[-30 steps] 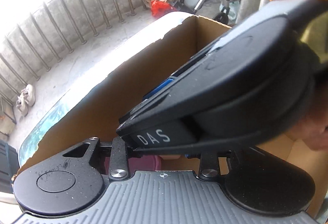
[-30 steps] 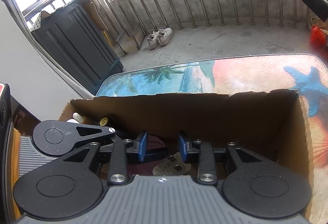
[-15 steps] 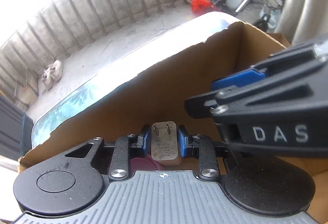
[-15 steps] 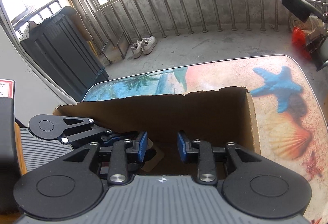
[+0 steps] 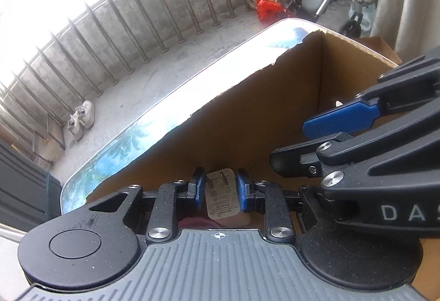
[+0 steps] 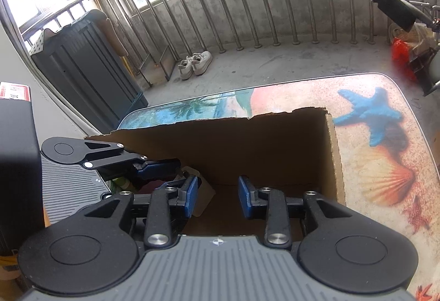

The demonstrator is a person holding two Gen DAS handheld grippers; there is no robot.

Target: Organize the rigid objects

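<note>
While the left gripper point(image 5: 218, 189) closes on the charger plug point(image 5: 221, 197) over the cardboard box point(image 5: 247, 119), its pads press its flat sides. It looks light, stiff and smooth. Beside the box's far wall, the right gripper point(image 6: 217, 196) is spread, empty.

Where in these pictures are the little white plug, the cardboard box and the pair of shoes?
White plug point(image 5: 221, 199): left wrist view, its labelled face.
Cardboard box point(image 6: 275, 147): right wrist view, inner far wall.
Pair of shoes point(image 6: 195, 64): right wrist view, where the two shoes meet.
</note>
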